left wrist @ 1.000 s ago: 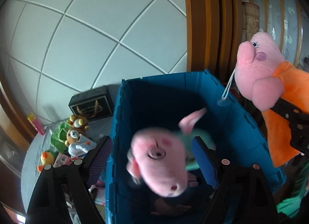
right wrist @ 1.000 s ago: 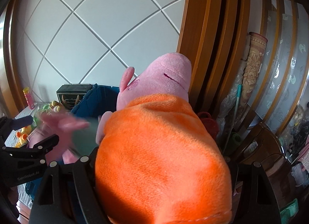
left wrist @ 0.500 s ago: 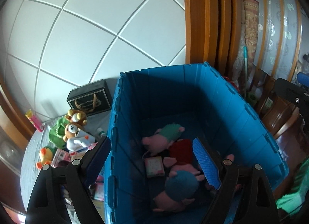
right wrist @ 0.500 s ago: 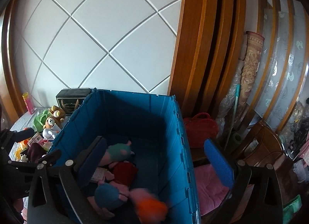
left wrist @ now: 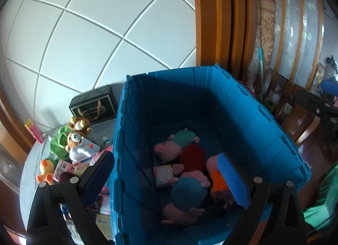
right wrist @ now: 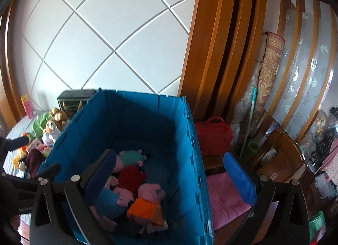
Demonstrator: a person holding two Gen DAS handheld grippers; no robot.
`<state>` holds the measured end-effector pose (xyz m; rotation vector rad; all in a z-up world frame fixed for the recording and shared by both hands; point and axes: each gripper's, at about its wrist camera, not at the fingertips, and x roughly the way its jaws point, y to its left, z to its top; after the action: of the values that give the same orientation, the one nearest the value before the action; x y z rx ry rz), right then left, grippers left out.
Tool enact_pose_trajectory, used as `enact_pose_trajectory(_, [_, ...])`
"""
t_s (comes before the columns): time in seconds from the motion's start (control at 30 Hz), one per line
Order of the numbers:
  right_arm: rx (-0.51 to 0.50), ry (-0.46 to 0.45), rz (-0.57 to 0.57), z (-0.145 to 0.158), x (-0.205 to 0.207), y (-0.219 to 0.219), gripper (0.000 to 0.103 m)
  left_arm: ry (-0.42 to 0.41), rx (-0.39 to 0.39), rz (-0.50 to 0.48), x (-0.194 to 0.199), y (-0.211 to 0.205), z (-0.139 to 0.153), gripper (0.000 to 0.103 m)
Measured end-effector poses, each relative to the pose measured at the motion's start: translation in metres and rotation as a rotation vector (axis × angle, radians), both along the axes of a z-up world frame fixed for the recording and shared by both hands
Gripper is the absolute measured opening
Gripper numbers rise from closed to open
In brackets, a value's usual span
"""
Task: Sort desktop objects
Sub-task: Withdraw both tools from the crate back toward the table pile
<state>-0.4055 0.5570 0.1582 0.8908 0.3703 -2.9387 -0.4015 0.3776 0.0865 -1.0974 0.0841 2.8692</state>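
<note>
A deep blue plastic bin holds several pink pig plush toys. The one in the orange dress lies at the near end, beside ones in green, red and blue; a small pink box lies among them. My left gripper hangs open above the bin's near left wall, holding nothing. Open and bare too, my right gripper hovers over the bin's right wall.
Left of the bin, a grey-clothed table carries bear plushes, a duck toy, small boxes and a black gift box. Right of the bin are a red bag, a pink cushion and wooden furniture.
Both pig plushes left the grippers and fell into the bin; the orange-dressed one has settled at the near end. Both grippers went from holding toys to open.
</note>
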Motion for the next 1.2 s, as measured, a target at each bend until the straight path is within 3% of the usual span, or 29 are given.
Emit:
enact_pose_trajectory(0.4, [-0.021,0.033,0.077,-0.024,0.081,0.006,0.103,0.068,0.017,-0.009,0.079,-0.004,-0.015,0.101])
enact_pose_trajectory(0.67, [-0.026,0.031,0.101,-0.060,0.126,0.006,0.103,0.091,0.028,0.023,0.116,-0.007,-0.029,0.102])
enact_pose_trajectory(1.0, [-0.100,0.014,0.142,-0.089,0.143,0.004,0.103,0.058,0.010,0.110,0.143,-0.024,-0.049,0.102])
enact_pose_trajectory(1.2, [-0.153,-0.015,0.167,-0.107,0.146,-0.011,0.103,0.037,0.020,0.187,0.162,-0.069,-0.067,0.102])
